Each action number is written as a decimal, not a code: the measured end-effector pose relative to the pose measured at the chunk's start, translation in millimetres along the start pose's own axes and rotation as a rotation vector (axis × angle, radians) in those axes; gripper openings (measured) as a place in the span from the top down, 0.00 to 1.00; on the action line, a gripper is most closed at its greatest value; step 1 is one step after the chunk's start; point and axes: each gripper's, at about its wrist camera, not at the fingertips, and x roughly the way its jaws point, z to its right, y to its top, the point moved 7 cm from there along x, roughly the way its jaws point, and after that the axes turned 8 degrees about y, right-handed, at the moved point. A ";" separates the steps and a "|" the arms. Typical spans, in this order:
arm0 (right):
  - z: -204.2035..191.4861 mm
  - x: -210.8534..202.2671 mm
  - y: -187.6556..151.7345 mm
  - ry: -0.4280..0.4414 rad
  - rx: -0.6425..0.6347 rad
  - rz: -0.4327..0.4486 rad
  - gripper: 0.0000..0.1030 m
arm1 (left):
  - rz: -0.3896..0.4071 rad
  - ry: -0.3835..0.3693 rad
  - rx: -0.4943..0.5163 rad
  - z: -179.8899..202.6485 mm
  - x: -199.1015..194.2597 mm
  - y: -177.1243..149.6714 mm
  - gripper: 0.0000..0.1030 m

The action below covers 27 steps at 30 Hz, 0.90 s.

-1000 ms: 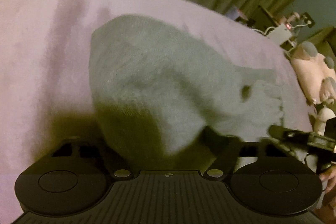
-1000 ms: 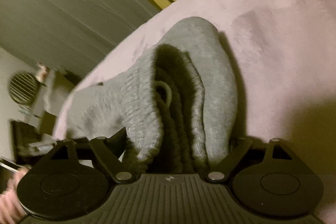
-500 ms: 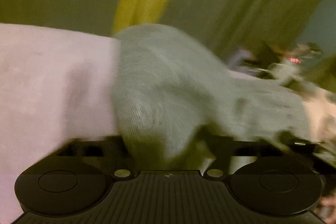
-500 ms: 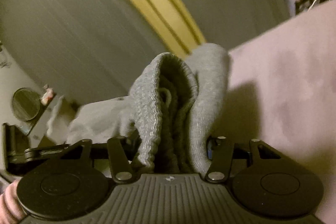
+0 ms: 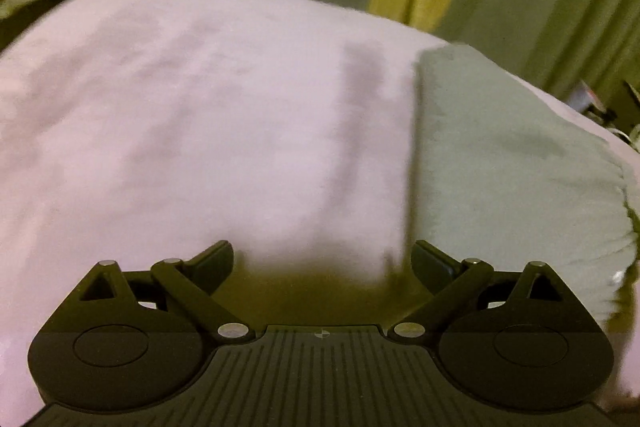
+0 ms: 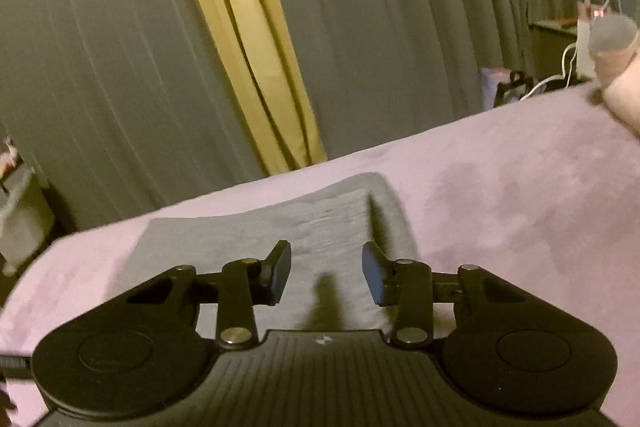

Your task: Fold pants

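The grey pants [image 5: 500, 167] lie folded flat on the pale pink bed cover [image 5: 200, 127], with the gathered waistband at the right edge in the left wrist view. My left gripper [image 5: 322, 255] hovers just left of them, open wide, with only bed cover between its fingers. In the right wrist view the pants [image 6: 240, 239] spread out as a flat grey rectangle beyond and under my right gripper [image 6: 326, 267]. Its jaws are closing, the blue pads stand apart and nothing is between them.
Grey-green curtains with a yellow strip [image 6: 248, 47] hang behind the bed. A plush toy [image 6: 616, 75] sits at the bed's right edge, next to a dark side table with cables [image 6: 560, 43]. A pale bin [image 6: 20, 215] stands on the left.
Both grippers have let go of the pants, which now lie flat on the bed. The left gripper swung off to the left and opened wide. The right one rose and its jaws narrowed.
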 end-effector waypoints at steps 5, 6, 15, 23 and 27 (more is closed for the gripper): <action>-18.8 22.8 -39.2 -0.048 -0.170 -0.126 0.60 | 0.114 0.129 -0.066 -54.5 -32.9 13.5 0.04; -21.7 22.6 -43.7 -0.069 -0.236 -0.131 0.60 | 0.137 0.166 -0.096 -69.7 -40.3 16.9 0.04; -57.3 -23.6 -72.0 -0.110 -0.445 -0.159 0.22 | 0.110 0.300 -0.276 -160.2 -67.0 -12.3 0.03; -69.3 -66.8 -142.9 -0.004 -0.202 -0.351 0.04 | 0.069 0.199 0.001 -77.4 -73.4 -66.1 0.03; -77.7 -87.1 -149.0 -0.005 -0.250 -0.355 0.04 | 0.177 0.245 0.043 -69.8 -110.8 -78.2 0.03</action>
